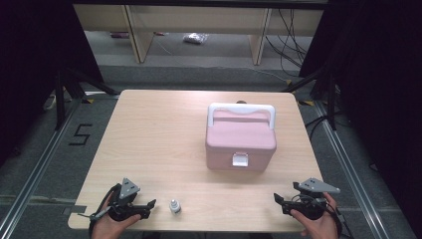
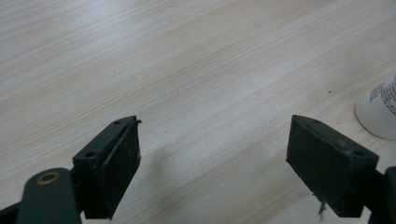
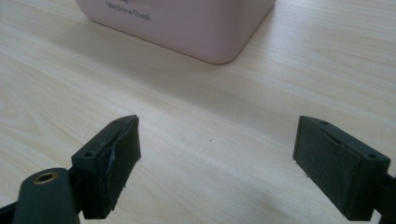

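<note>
A pink medicine chest (image 1: 241,141) with a white handle and a white front latch stands shut on the wooden table (image 1: 149,139), right of the middle; its lower corner (image 3: 196,28) is in the right gripper view. A small white bottle (image 1: 174,206) stands near the front edge, and its base (image 2: 380,112) sits at the right edge of the left gripper view. My left gripper (image 1: 149,206) rests just left of the bottle, open and empty (image 2: 215,158). My right gripper (image 1: 278,200) is at the front right corner, open and empty (image 3: 217,163), pointing toward the chest.
The floor around the table is grey, with rails at both sides and a "5" marked at the left (image 1: 79,134). Wooden shelving legs (image 1: 137,35) and cables (image 1: 291,47) lie beyond the far edge. Bare tabletop spreads left of the chest.
</note>
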`<state>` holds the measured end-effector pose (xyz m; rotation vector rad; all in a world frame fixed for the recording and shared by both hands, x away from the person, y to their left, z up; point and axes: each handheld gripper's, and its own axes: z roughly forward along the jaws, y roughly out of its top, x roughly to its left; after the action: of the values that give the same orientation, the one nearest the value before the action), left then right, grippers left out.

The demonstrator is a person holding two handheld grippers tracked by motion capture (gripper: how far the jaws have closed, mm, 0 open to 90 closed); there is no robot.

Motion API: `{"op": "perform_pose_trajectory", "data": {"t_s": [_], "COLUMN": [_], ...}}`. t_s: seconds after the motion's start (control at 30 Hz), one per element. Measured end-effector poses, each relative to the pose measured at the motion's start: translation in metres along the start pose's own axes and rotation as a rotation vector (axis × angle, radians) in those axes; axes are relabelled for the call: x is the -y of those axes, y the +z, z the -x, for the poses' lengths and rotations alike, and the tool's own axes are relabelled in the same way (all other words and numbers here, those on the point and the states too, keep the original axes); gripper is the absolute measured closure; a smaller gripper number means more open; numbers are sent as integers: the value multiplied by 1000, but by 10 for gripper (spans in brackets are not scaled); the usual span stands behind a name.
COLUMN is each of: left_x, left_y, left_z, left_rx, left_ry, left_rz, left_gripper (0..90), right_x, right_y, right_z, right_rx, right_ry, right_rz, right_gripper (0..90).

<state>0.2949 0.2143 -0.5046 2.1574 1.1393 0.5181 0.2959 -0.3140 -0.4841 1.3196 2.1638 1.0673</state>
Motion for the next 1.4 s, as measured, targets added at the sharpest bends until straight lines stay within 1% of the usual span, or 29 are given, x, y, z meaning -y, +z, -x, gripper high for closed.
{"op": "perform_pose_trajectory", "data": {"t_s": [0.17, 0.2, 0.23, 0.27, 0.3, 0.33, 0.37, 0.4, 0.47, 0.53, 0.57, 0.6, 0.63, 0.67, 0.7, 0.77, 0.8, 0.9, 0.93, 0.97, 1.0, 1.03, 1.1, 1.13, 1.17, 1.27, 1.3, 1.37, 1.4], "left_x": [-3, -4, -7, -9, -11, -12, -13, -14, -16, -19, -21, -24, -27, -30, -34, -40, -43, -51, -54, -56, -60, -63, -71, -76, -79, -92, -95, -103, -107], "left_y": [0, 1, 1, 2, 3, 3, 5, 7, 9, 13, 13, 15, 15, 16, 19, 22, 24, 33, 37, 39, 41, 43, 47, 49, 51, 57, 59, 64, 66], "left_z": [-1, -1, -1, -3, -5, -6, -7, -9, -14, -18, -20, -20, -22, -21, -22, -22, -24, -25, -25, -26, -26, -27, -26, -26, -25, -22, -21, -19, -16], "left_rx": [14, 15, 7, 0, 7, -6, 3, 7, -1, -2, 1, -4, -2, -8, 3, -3, 4, 15, 18, 22, 21, 22, 16, 17, 22, 46, 52, 77, 86], "left_ry": [-14, -20, -15, -18, -26, -25, -56, -68, -66, -87, -79, -91, -74, -82, -85, -75, -63, -75, -74, -75, -84, -78, -94, -75, -87, -82, -82, -99, -99], "left_rz": [12, 15, 14, 25, 25, 26, 36, 46, 27, 34, 28, 43, 35, 36, 48, 50, 39, 31, 25, 29, 33, 31, 57, 52, 58, 78, 93, 126, 129], "left_gripper": [170, 170, 170, 170, 173, 174, 174, 174, 174, 176, 179, 179, 179, 179, 179, 179, 179, 179, 179, 179, 179, 179, 182, 189, 198, 273, 333, 446, 487], "right_x": [0, -1, -2, -3, -4, -5, -5, -6, -8, -11, -12, -13, -15, -17, -18, -22, -24, -29, -30, -33, -34, -36, -39, -41, -42, -46, -48, -51, -53], "right_y": [1, 1, 3, 5, 6, 6, 7, 7, 9, 11, 11, 12, 12, 12, 14, 16, 19, 25, 26, 29, 30, 32, 35, 35, 38, 40, 40, 43, 44], "right_z": [0, -3, 1, 1, 4, 5, 4, 5, 10, 11, 12, 15, 14, 15, 17, 23, 23, 36, 35, 42, 41, 46, 50, 50, 56, 59, 62, 64, 67], "right_rx": [-3, -4, 3, -4, 16, 23, 25, 33, 37, 33, 40, 41, 51, 48, 61, 75, 62, 37, 54, 68, 68, 78, 67, 58, 57, 66, 78, 87, 86], "right_ry": [9, 47, 4, 9, 0, 5, 35, 37, 9, 26, 38, 10, 34, 49, 33, -3, 41, 38, 84, 37, 69, 39, 49, 78, 48, 72, 47, 55, 37], "right_rz": [1, -14, 4, 1, 7, 0, 5, 0, 9, 1, 5, 21, 11, 2, 23, 25, 25, 39, 33, 42, 28, 40, 44, 33, 60, 53, 51, 67, 73], "right_gripper": [158, 159, 160, 164, 168, 170, 175, 185, 190, 194, 201, 204, 203, 204, 210, 214, 216, 255, 255, 266, 280, 290, 318, 323, 338, 405, 415, 434, 456]}}
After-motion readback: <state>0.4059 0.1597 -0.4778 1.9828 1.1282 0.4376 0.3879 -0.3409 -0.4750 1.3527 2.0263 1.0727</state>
